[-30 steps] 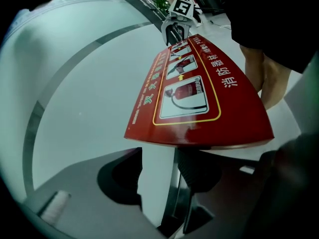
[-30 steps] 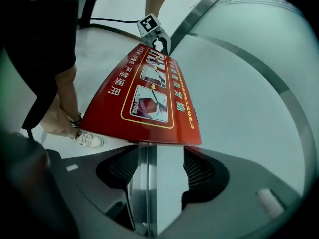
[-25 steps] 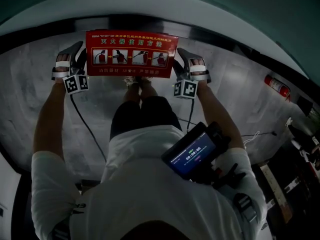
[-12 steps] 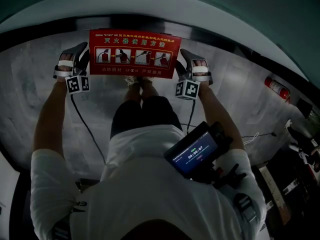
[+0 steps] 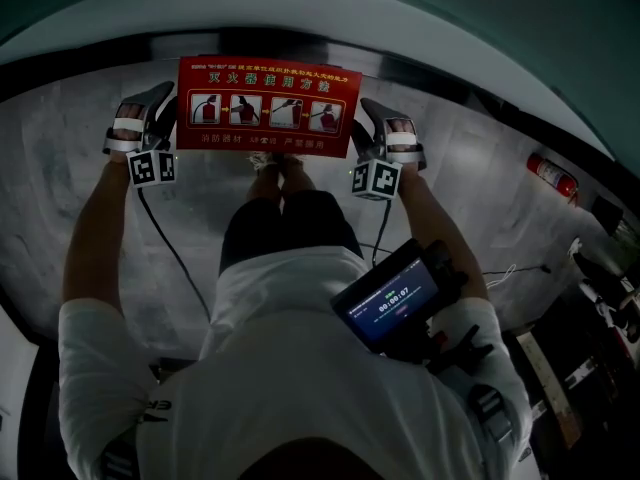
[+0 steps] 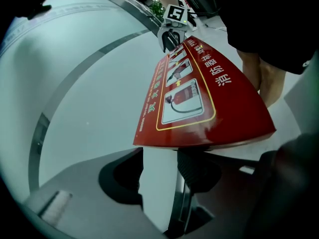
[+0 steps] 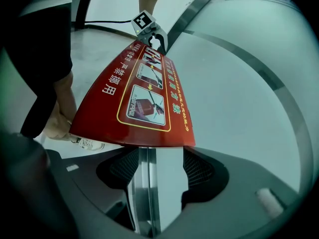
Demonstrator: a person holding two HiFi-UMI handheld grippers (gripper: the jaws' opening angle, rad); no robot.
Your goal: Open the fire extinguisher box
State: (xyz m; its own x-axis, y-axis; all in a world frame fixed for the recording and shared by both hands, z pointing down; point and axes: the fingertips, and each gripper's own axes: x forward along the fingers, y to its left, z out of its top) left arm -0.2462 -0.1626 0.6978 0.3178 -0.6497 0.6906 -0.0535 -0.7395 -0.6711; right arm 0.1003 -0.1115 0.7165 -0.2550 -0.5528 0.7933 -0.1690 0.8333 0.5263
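Red and glossy, the lid (image 5: 265, 106) of the box hung between the two grippers, one short end lying across the jaw tips of each. The right gripper (image 7: 166, 153) had its jaws spread wide, though they had just been closing a little. The lid's edge covered their tips. In the gap between its pads (image 7: 198, 171) showed only a metal strip (image 7: 142, 193) and pale wall, with no pad seen pressing the sheet. The left gripper (image 6: 160, 156) also stood spread, its tips likewise under the lid's other end and nothing pinched between its pads. The pads were dark and cross-ribbed, set in rounded matte black bodies. The lid was a thin rectangle with white and yellow characters and a fine yellow frame around four small pictures in a row. Each gripper bore one marker cube (image 5: 150, 166), two in all, behind the jaws toward the person's hands. One extinguisher (image 5: 553, 173), red and cylindrical, lay on the mottled grey floor (image 5: 480, 188) well out beyond the right gripper. One black cable (image 5: 170, 248) trailed back from the left gripper.
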